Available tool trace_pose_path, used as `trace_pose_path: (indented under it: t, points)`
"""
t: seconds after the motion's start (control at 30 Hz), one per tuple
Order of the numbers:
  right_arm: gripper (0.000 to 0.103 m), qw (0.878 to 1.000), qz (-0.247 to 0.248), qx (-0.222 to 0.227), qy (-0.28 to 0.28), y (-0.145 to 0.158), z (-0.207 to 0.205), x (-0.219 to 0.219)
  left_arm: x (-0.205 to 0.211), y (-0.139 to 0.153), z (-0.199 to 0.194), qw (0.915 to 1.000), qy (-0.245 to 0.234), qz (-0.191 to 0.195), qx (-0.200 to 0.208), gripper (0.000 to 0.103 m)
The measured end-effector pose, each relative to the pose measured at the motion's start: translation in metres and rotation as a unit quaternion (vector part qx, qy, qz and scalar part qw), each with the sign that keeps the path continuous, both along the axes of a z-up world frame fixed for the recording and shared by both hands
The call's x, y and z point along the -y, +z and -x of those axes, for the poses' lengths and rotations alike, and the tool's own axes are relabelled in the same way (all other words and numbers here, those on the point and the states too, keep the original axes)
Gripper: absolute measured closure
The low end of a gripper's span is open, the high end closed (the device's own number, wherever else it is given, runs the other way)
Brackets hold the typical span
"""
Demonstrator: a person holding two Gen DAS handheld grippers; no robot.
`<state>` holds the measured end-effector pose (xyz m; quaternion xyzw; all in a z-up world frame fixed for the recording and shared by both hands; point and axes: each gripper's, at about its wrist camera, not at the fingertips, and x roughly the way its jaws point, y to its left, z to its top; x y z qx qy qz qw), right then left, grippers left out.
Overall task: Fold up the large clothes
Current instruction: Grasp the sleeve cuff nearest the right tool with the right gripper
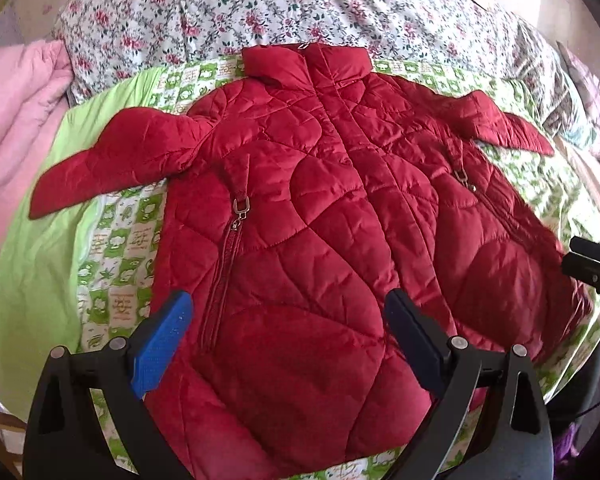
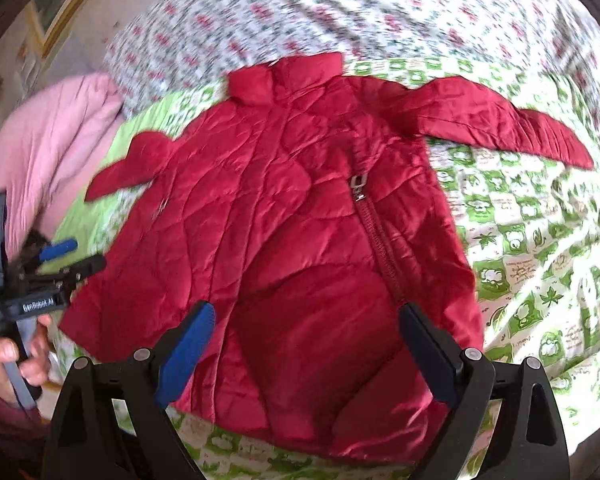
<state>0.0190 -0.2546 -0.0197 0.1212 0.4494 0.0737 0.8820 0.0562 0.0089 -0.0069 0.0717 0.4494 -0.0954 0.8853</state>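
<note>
A red quilted jacket (image 1: 320,208) lies spread flat, front up, on a green patterned sheet (image 1: 116,248), collar away from me and both sleeves out to the sides. It also shows in the right wrist view (image 2: 300,208). My left gripper (image 1: 288,320) hovers open and empty above the jacket's lower hem area. My right gripper (image 2: 306,332) hovers open and empty above the hem near the front zipper (image 2: 376,232). The left gripper also shows at the jacket's left edge in the right wrist view (image 2: 74,258), and the right gripper at the right edge in the left wrist view (image 1: 592,264).
A floral quilt (image 1: 260,4) lies beyond the collar. A pink blanket (image 1: 16,128) is bunched at the left. The green sheet extends right of the jacket (image 2: 540,248). A wooden frame shows at the far left corner.
</note>
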Motion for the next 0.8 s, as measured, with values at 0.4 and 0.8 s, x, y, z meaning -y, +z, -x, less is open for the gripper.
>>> trace_pose_path:
  t: [0.4, 0.8]
  points:
    - [0.009, 0.989, -0.049, 0.031, -0.135, -0.009, -0.036, 0.105, 0.000, -0.012, -0.040, 0.9995, 0.021, -0.012, -0.022, 0.006]
    - [0.029, 0.963, -0.088, 0.040, -0.252, -0.029, -0.099, 0.236, -0.003, -0.017, -0.080, 0.9991, 0.016, 0.019, -0.035, 0.006]
